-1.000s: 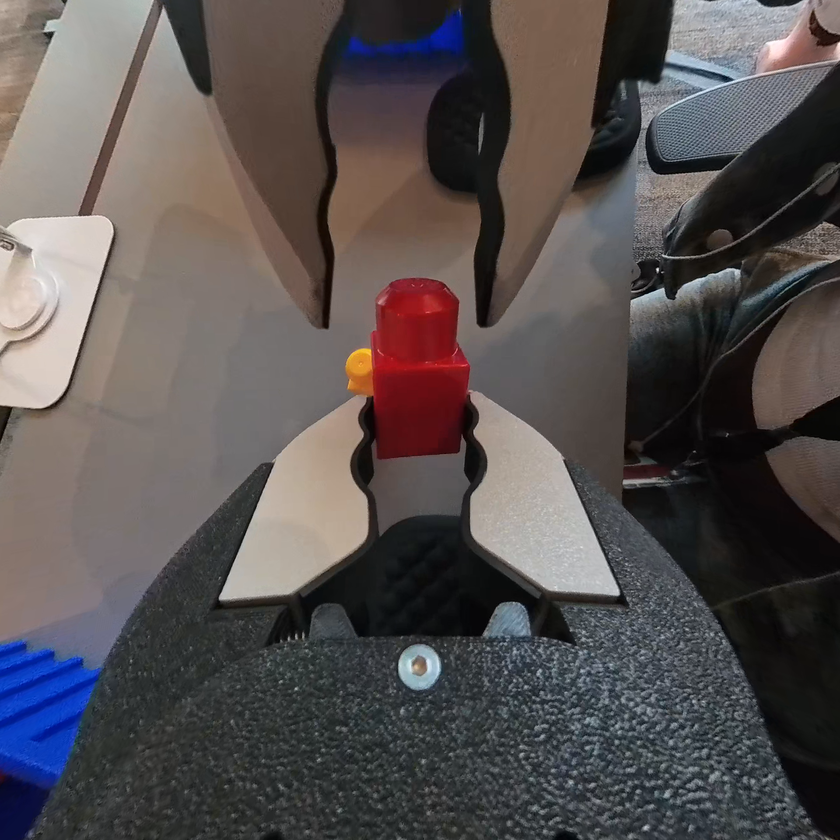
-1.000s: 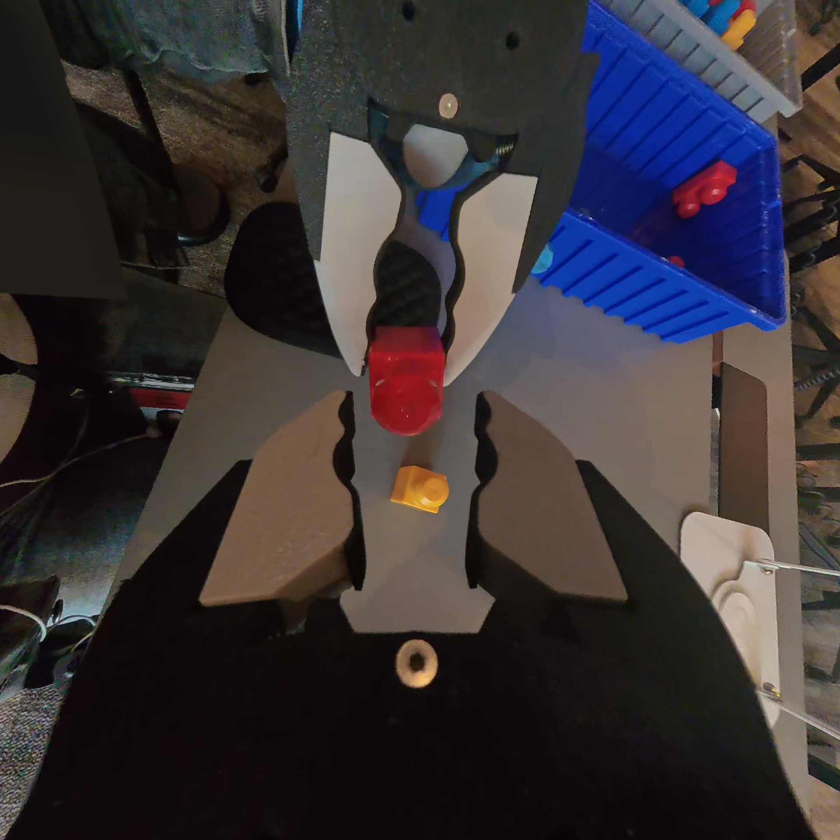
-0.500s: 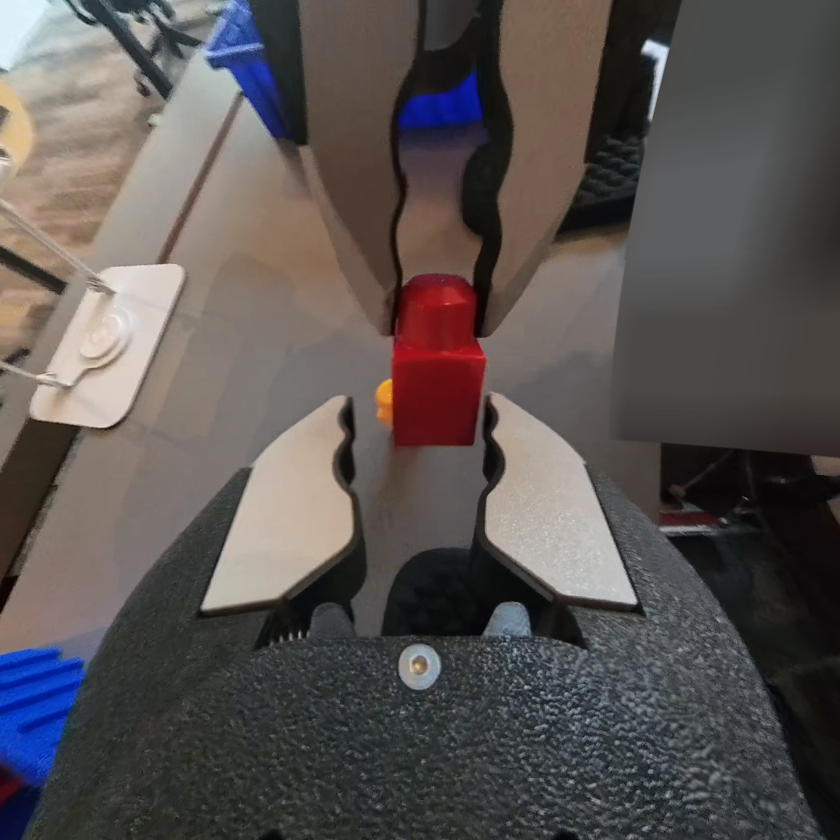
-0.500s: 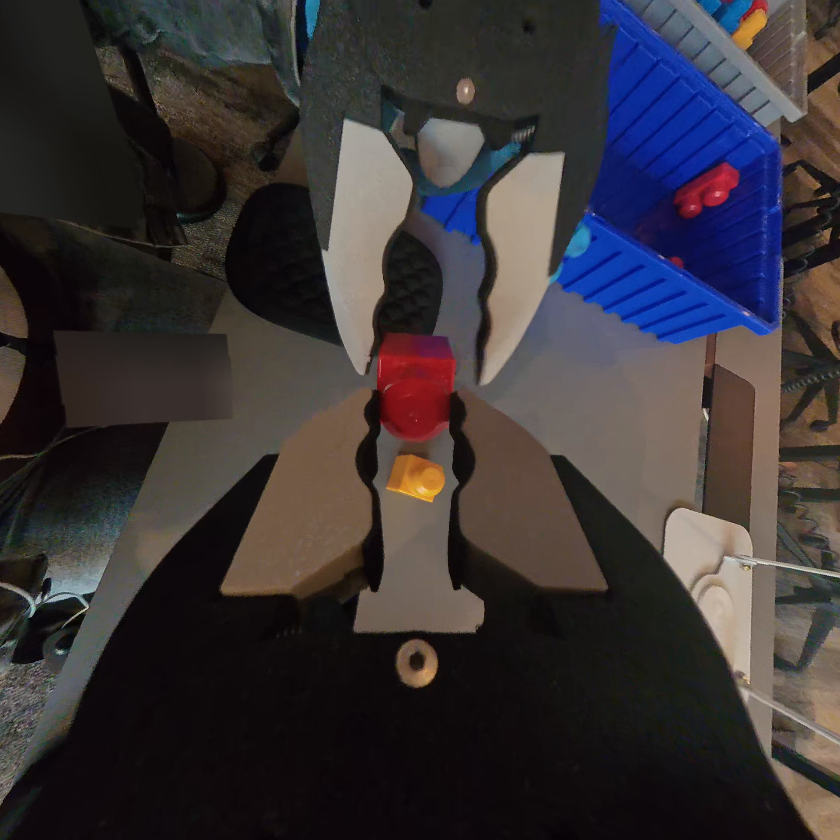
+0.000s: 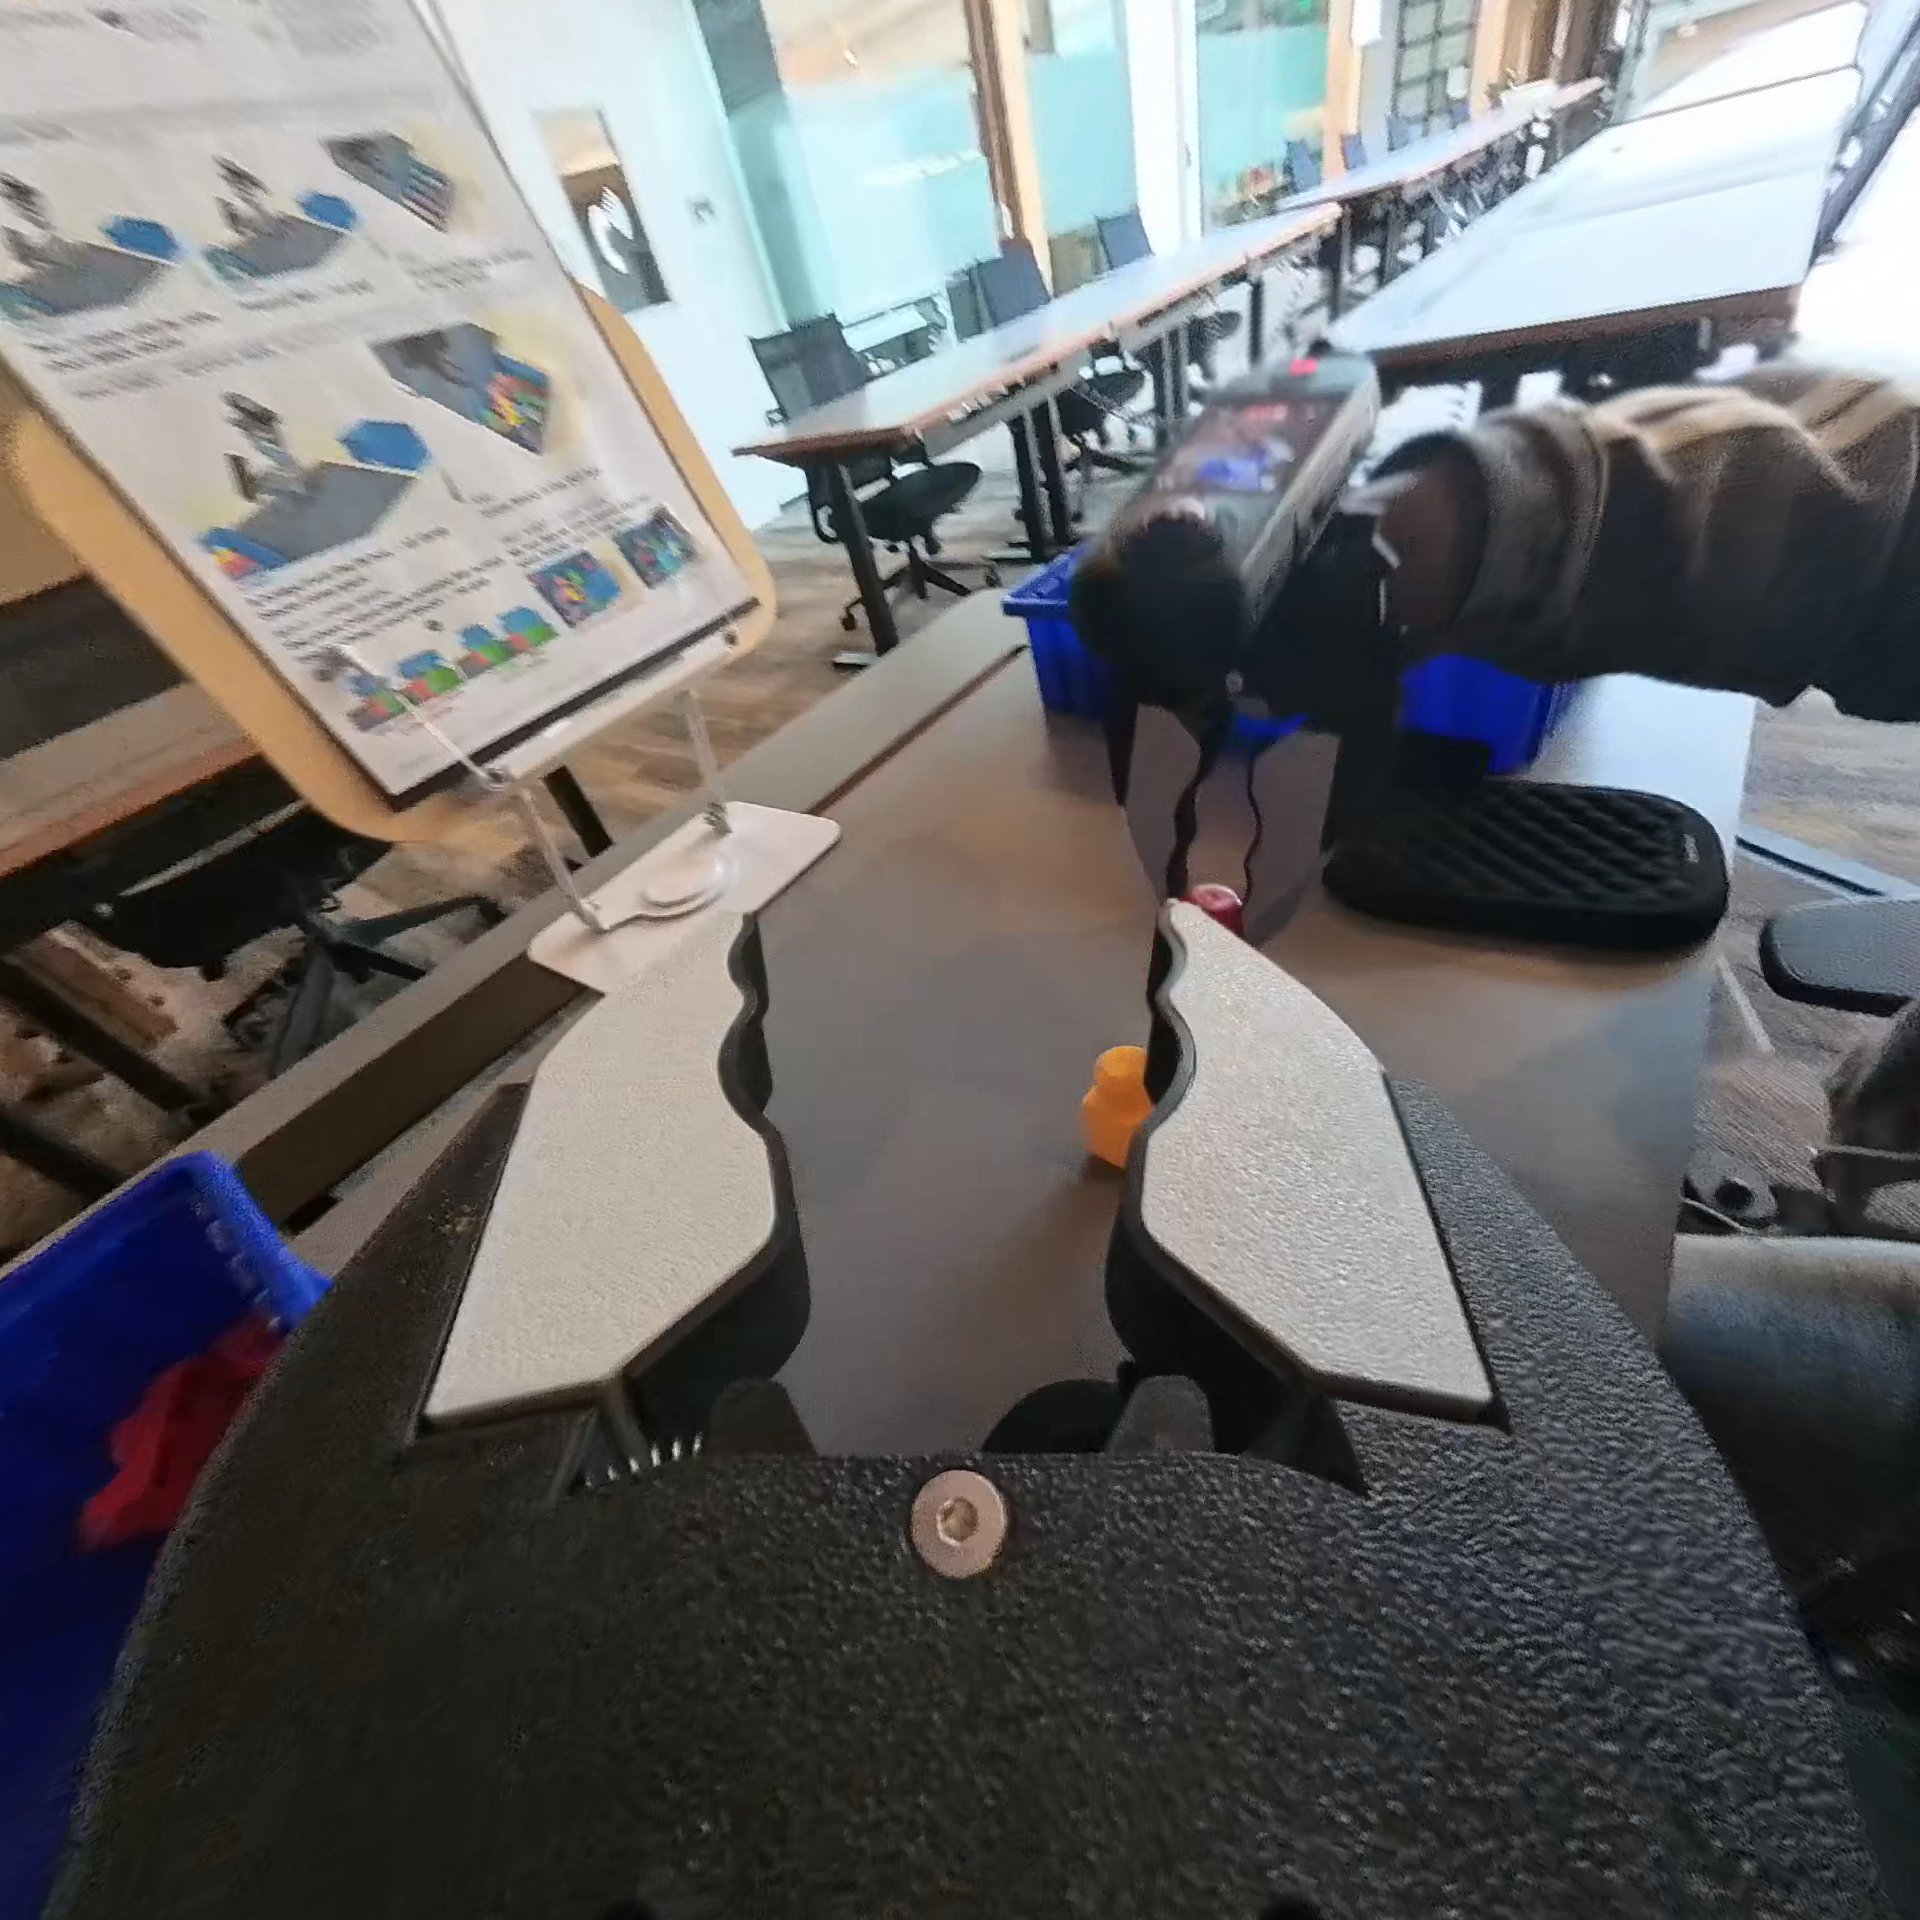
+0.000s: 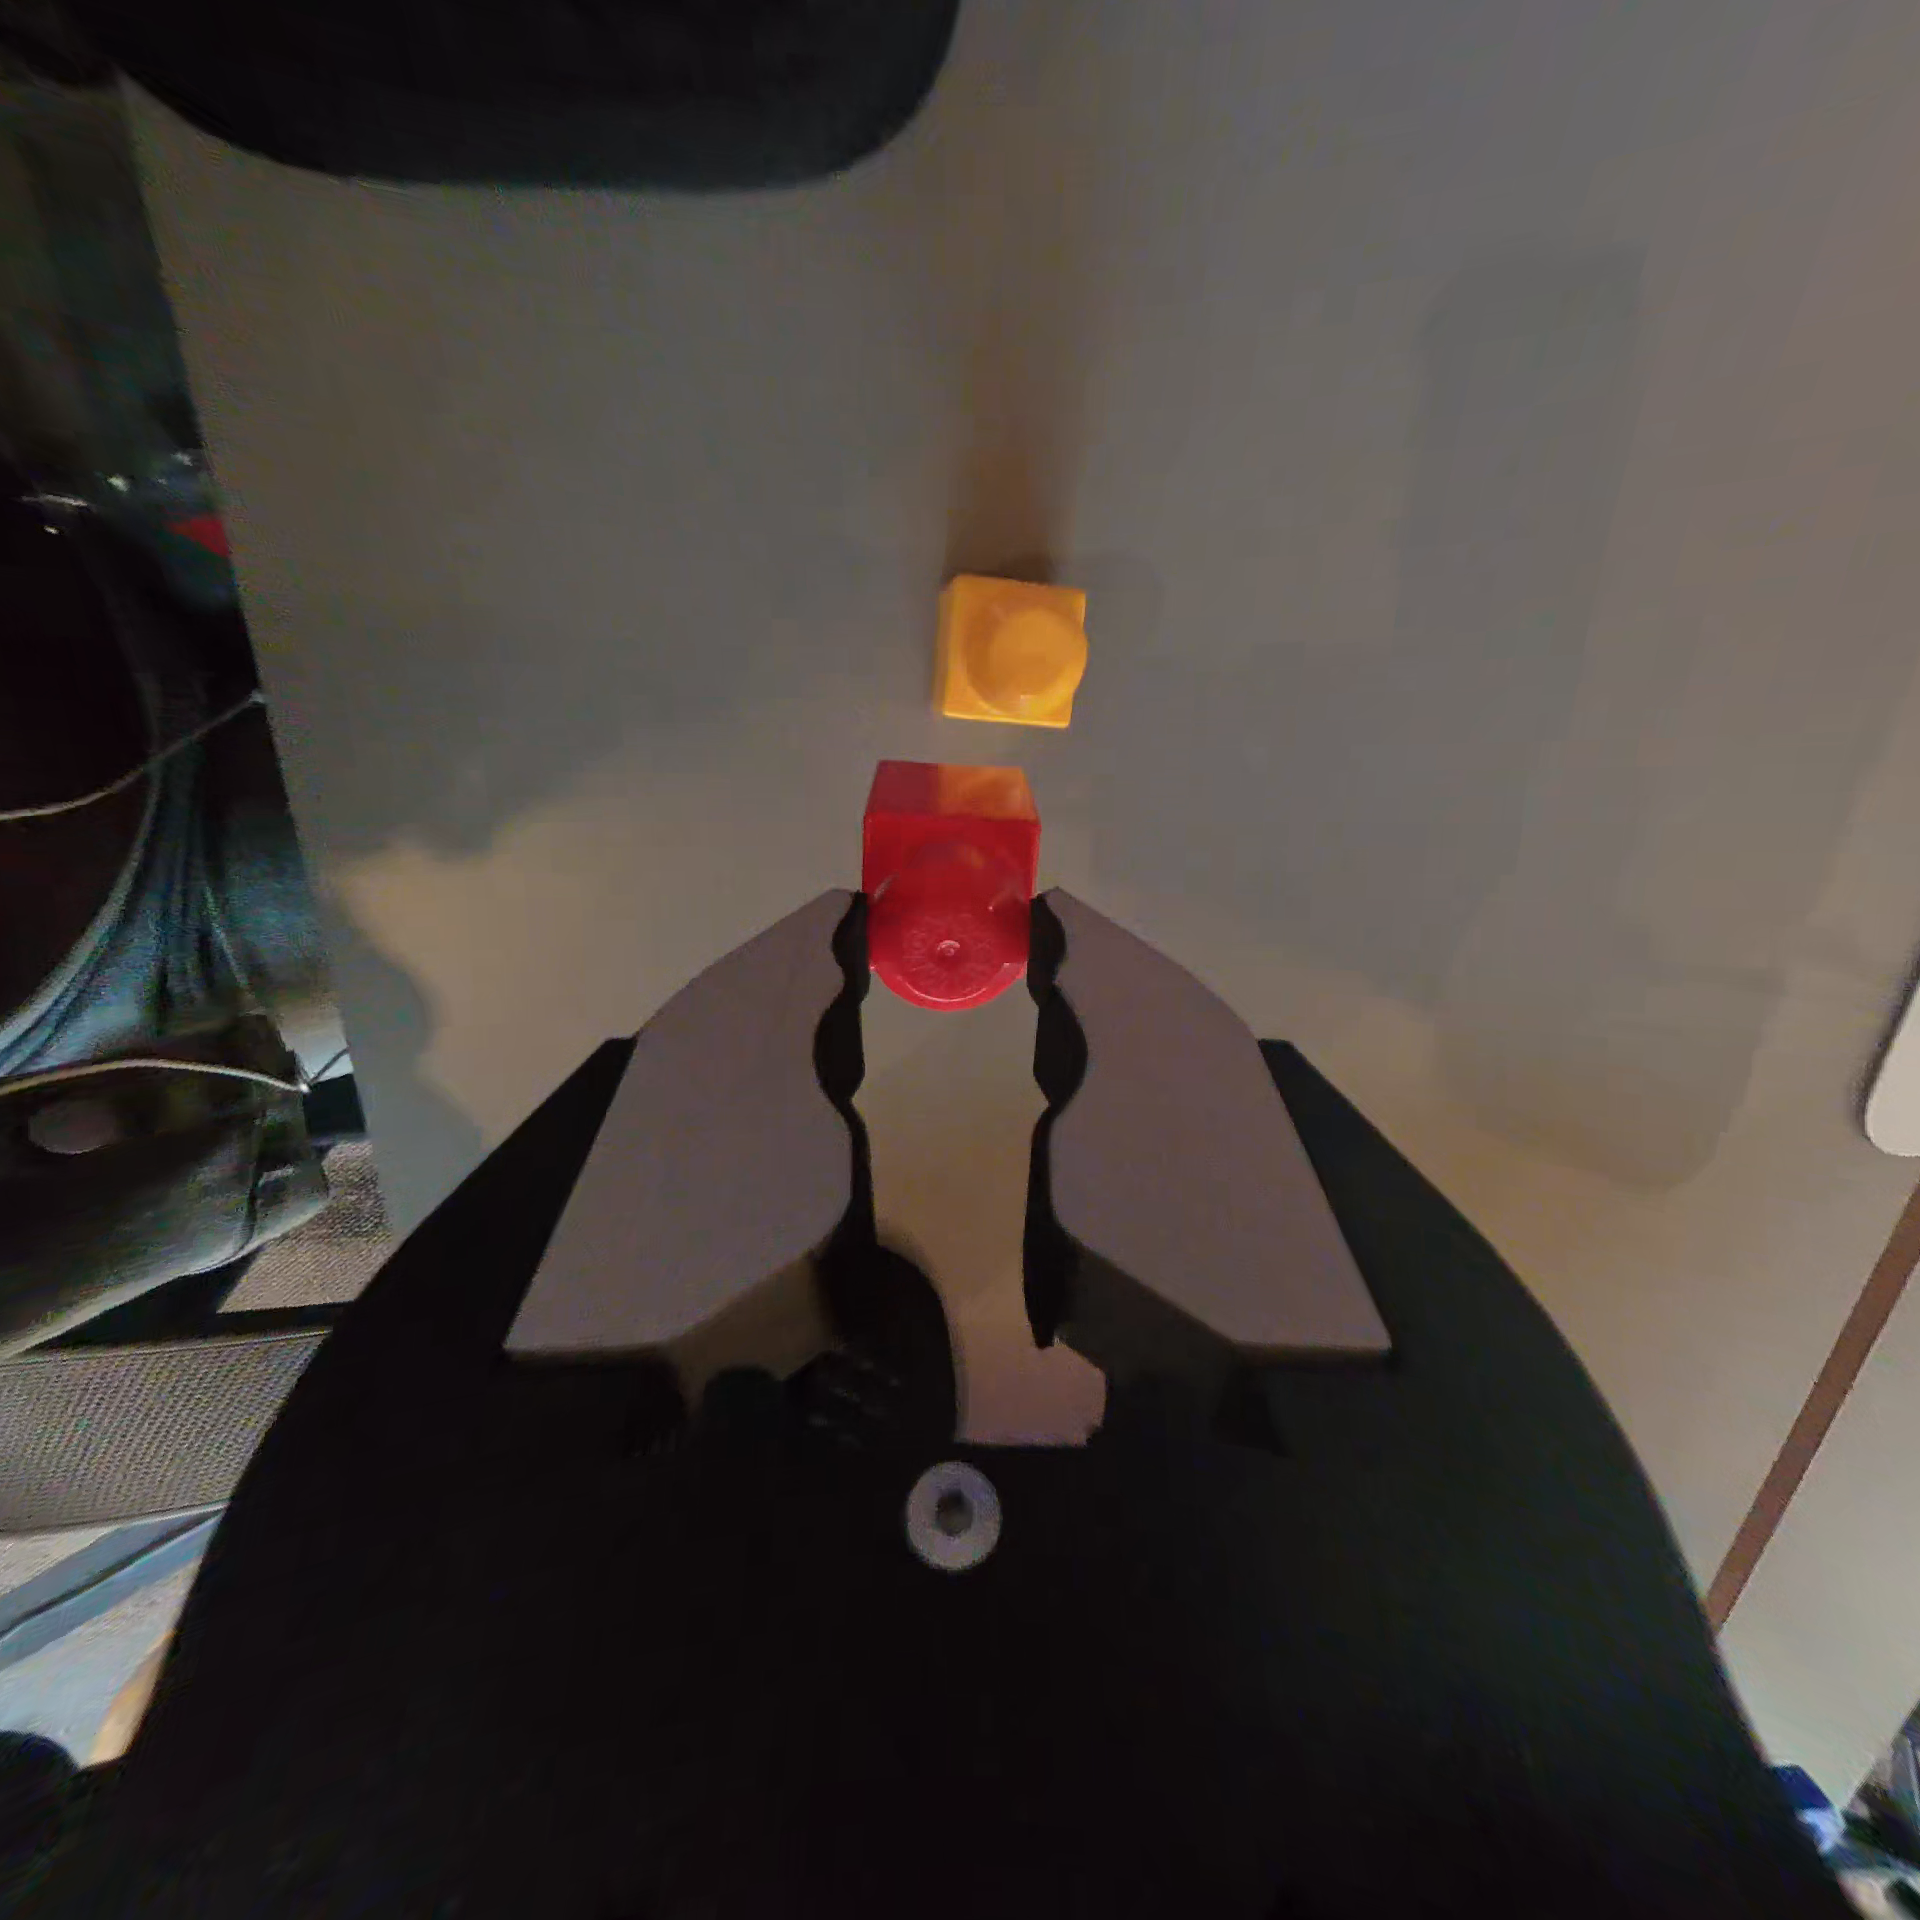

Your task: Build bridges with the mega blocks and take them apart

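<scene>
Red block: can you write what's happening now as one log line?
right gripper: shut on red block | left gripper: open | yellow block: on table

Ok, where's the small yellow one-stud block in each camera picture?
Left wrist view: the small yellow one-stud plastic block stands on the table, partly behind the left gripper's right finger.
Right wrist view: centre, just beyond the red block.
Shared landmark: the red one-stud block, held in the right gripper.

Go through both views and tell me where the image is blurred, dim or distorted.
Left wrist view: bright daylight, motion blur on the instruction sheet and the far right gripper; wide-angle bending at the edges. Right wrist view: dim and warm-toned, sharp on the red block and yellow block, a soft shadow across the table.
</scene>
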